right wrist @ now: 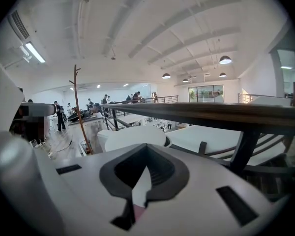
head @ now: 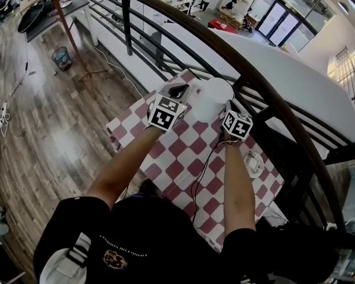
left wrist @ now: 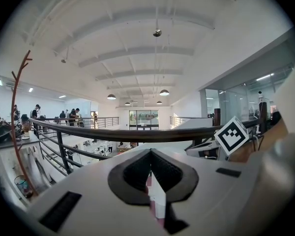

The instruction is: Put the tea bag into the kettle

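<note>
Left gripper has its jaws closed, tips together; right gripper is closed the same way. A white-and-pink patch shows in the gap behind each pair of jaws, and it cannot be told whether that is tea bag or checkered tablecloth. The white kettle stands on the cloth between the two grippers, near the railing. Its inside is not visible.

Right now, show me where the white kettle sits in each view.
Head view: kettle just above centre, at the checked table's far edge.
Left gripper view: cannot be made out.
Right gripper view: left of centre, below the handrail.
Shared landmark: the dark handrail, in all three.
</note>
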Demonstrator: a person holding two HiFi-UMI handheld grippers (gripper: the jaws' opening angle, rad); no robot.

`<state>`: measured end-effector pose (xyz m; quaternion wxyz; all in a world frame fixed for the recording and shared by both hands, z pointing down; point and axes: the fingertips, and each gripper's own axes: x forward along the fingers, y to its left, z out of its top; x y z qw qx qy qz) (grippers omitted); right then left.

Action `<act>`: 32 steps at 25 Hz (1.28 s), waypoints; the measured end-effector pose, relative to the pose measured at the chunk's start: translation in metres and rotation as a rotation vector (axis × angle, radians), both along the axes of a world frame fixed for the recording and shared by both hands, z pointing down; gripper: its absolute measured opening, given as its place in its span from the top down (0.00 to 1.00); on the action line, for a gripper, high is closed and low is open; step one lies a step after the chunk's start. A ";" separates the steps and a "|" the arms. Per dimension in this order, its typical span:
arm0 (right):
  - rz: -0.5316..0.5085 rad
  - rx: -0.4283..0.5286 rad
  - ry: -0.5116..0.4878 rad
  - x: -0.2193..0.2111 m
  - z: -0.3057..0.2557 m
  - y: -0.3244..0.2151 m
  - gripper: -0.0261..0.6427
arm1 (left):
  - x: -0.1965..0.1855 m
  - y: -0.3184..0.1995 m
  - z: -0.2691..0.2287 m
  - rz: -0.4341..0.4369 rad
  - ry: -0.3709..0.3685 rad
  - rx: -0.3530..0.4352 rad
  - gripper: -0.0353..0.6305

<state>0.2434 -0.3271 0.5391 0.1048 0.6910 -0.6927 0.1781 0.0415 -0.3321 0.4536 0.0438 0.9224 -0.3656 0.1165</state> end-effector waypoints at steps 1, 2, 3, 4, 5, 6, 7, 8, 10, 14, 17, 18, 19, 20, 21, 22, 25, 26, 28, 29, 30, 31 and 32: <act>-0.001 0.000 0.002 0.000 0.000 0.000 0.95 | 0.000 0.000 0.000 0.001 -0.001 0.001 0.95; -0.001 0.001 0.003 0.000 0.000 0.000 0.95 | 0.001 0.001 0.000 0.003 -0.003 0.002 0.95; -0.001 0.002 0.003 0.000 0.000 0.001 0.95 | 0.001 0.001 0.000 0.005 -0.004 0.003 0.95; 0.000 0.003 0.004 0.001 0.000 0.001 0.95 | 0.002 0.002 -0.001 0.007 -0.004 0.004 0.95; 0.000 0.004 0.004 0.001 -0.001 0.001 0.95 | 0.002 0.002 -0.001 0.008 -0.005 0.004 0.95; 0.000 0.004 0.004 0.001 -0.001 0.001 0.95 | 0.002 0.002 -0.001 0.008 -0.007 0.004 0.95; 0.000 0.004 0.005 0.001 -0.001 0.002 0.95 | 0.002 0.002 -0.001 0.007 -0.010 0.003 0.95; -0.001 0.004 0.006 0.001 -0.001 0.002 0.95 | 0.001 0.002 0.000 0.007 -0.012 0.002 0.95; -0.005 0.002 0.012 0.002 -0.001 0.002 0.95 | 0.001 0.002 0.000 0.007 -0.015 0.002 0.95; -0.008 0.000 0.021 0.001 0.000 0.003 0.95 | -0.001 0.002 0.001 0.005 -0.019 0.004 0.95; -0.006 0.011 0.039 -0.002 -0.003 0.005 0.95 | -0.003 0.002 0.002 0.007 -0.030 0.004 0.95; -0.006 0.021 0.045 -0.004 -0.006 0.006 0.95 | -0.003 0.002 0.003 0.009 -0.034 0.003 0.95; -0.008 0.031 0.050 -0.005 -0.009 0.008 0.95 | -0.004 0.002 0.005 0.009 -0.037 0.001 0.95; -0.011 0.041 0.053 -0.008 -0.011 0.009 0.95 | -0.005 0.003 0.005 0.009 -0.040 -0.002 0.95; -0.015 0.050 0.054 -0.010 -0.014 0.011 0.95 | -0.006 0.004 0.006 0.009 -0.043 -0.005 0.95; -0.018 0.059 0.054 -0.012 -0.018 0.014 0.95 | -0.007 0.005 0.007 0.010 -0.047 -0.006 0.95; -0.025 0.094 0.061 -0.018 -0.031 0.026 0.95 | -0.009 0.009 0.010 0.021 -0.055 -0.003 0.95; -0.028 0.107 0.067 -0.020 -0.037 0.031 0.95 | -0.009 0.011 0.010 0.026 -0.058 0.000 0.95; -0.030 0.132 0.071 -0.024 -0.048 0.042 0.95 | -0.010 0.015 0.011 0.033 -0.064 0.001 0.95; -0.030 0.145 0.071 -0.026 -0.053 0.048 0.95 | -0.011 0.017 0.012 0.035 -0.066 -0.001 0.95; -0.031 0.157 0.072 -0.028 -0.059 0.055 0.95 | -0.013 0.019 0.012 0.038 -0.068 -0.004 0.95; -0.031 0.168 0.075 -0.031 -0.064 0.062 0.95 | -0.014 0.021 0.012 0.041 -0.068 -0.005 0.95; -0.032 0.175 0.077 -0.034 -0.069 0.070 0.95 | -0.016 0.024 0.012 0.045 -0.066 -0.005 0.95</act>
